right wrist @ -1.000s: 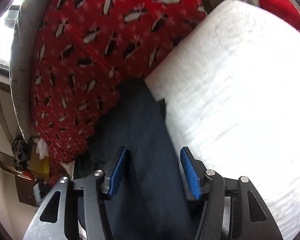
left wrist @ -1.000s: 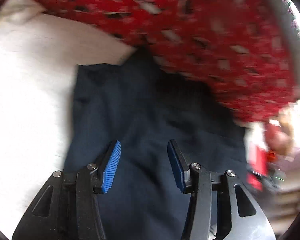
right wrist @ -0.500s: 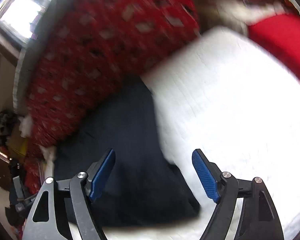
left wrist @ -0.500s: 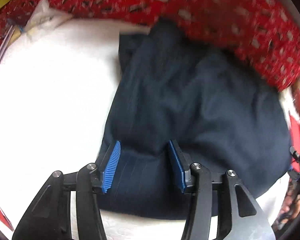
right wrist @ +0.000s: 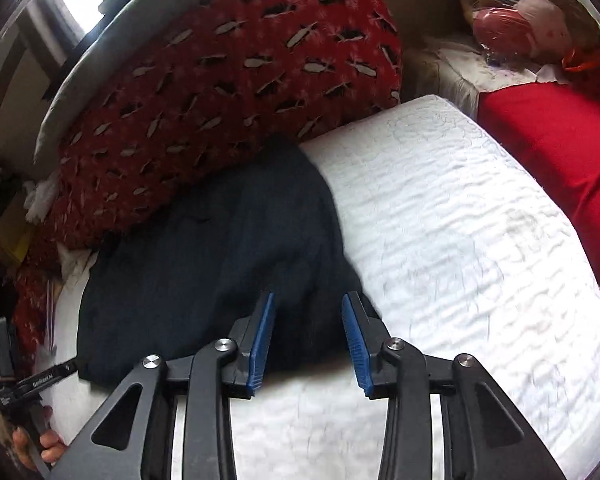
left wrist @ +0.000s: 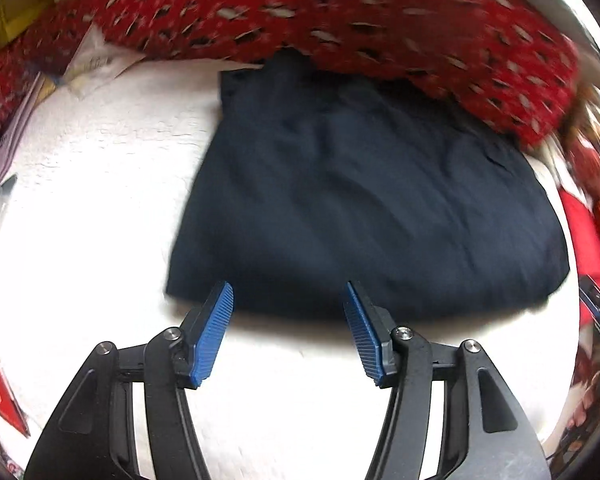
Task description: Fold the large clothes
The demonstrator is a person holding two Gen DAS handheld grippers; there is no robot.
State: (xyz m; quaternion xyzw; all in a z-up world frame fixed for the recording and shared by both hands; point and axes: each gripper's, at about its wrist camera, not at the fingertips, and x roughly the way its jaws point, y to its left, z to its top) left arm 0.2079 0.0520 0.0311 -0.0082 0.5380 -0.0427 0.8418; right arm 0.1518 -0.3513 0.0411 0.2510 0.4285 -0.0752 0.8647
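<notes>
Left gripper (left wrist: 288,312): black arms with blue ribbed pads (left wrist: 214,336), held above the white quilted bedcover (left wrist: 100,200). The jaws stand apart with nothing between them; the pad tips sit just at the near edge of the garment as seen from this camera, and no cloth is pinched.

Right gripper (right wrist: 308,320): same build, pointing down over the near right corner of the garment. Its jaws are closing. Dark cloth shows in the gap between the pads (right wrist: 262,340), but the pads do not press on it; the cloth lies below them on the bed.

Dark navy garment (left wrist: 360,200): lies folded into a broad, roughly flat panel on the bedcover, near edge toward the grippers, far edge tucked against and partly under the red patterned pillow (left wrist: 340,12). Soft creases run across its top. In the right wrist view the garment (right wrist: 204,260) takes the left half of the bed, with bare white cover to its right.

Beyond: a plain red cloth (right wrist: 548,152) lies past the right edge of the bed. Papers and clutter (left wrist: 88,68) sit at the far left corner; motion blur leaves their detail unclear.

At the lower left of the right wrist view, a person's hand (right wrist: 36,446) grips a black handle, probably the other gripper's.
</notes>
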